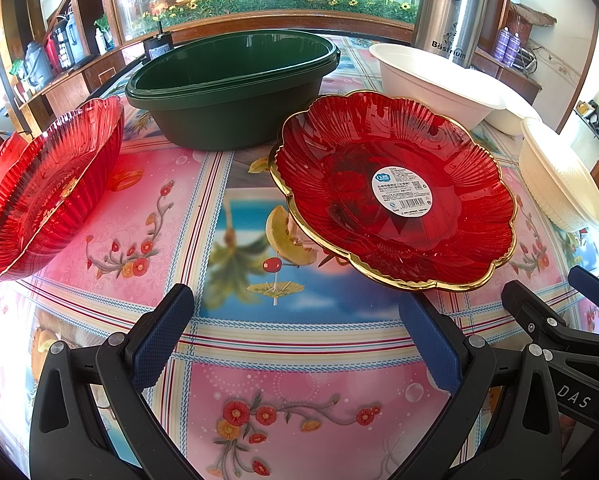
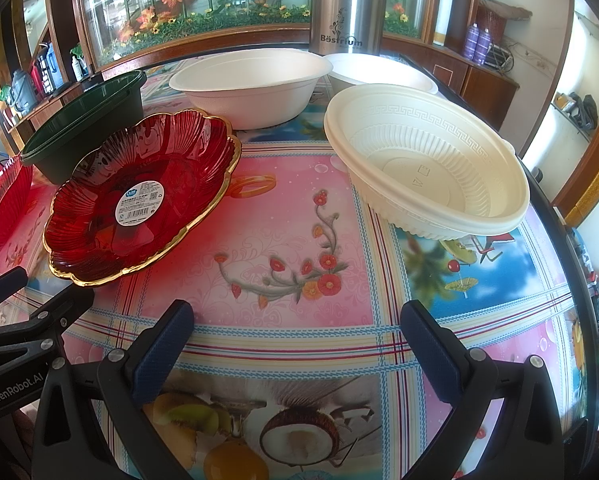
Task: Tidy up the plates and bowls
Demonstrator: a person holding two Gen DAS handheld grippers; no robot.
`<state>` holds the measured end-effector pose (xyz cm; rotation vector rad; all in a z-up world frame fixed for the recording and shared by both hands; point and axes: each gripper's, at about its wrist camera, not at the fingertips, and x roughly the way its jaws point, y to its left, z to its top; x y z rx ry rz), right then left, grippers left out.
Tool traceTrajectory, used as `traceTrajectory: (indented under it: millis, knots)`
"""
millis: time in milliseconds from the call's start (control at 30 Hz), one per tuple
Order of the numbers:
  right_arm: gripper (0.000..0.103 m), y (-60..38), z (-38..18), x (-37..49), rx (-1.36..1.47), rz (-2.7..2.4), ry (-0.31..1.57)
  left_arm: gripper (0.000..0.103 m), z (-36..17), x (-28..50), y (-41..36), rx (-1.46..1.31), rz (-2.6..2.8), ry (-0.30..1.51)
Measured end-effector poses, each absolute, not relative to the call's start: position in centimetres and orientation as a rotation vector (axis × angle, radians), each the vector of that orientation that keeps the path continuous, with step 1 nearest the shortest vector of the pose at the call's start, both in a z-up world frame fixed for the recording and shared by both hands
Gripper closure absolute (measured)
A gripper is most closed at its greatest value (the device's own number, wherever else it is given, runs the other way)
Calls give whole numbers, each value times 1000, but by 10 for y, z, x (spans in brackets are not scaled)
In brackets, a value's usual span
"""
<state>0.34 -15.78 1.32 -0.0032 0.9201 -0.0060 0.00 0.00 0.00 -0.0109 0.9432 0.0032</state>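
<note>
plates [image 1: 393, 192] of red ribbed plastic with a gilt rim are seen on the table [image 1: 259, 344], one ahead of the left gripper [image 1: 295, 344], another [image 1: 47, 188] tilted at far left. both grippers are held apart and empty. the cream bowl [image 2: 431, 164] lies ahead of the right gripper [image 2: 297, 346]. all are judged light, stiff and slippery; the rim is best pinched.

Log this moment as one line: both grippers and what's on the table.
left gripper: open, empty | right gripper: open, empty | red plates untouched | cream bowl untouched | green tub empty
</note>
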Motion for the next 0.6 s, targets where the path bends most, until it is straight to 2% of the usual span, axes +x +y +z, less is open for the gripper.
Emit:
traceTrajectory:
  millis: [400,600]
  knots:
    - [0,-157,12,4,-3,-6,925,0,0,3,-1,-9,-2,961]
    - [0,-158,15,2,4,-18,991,0,2,6,5,-9,-8,987]
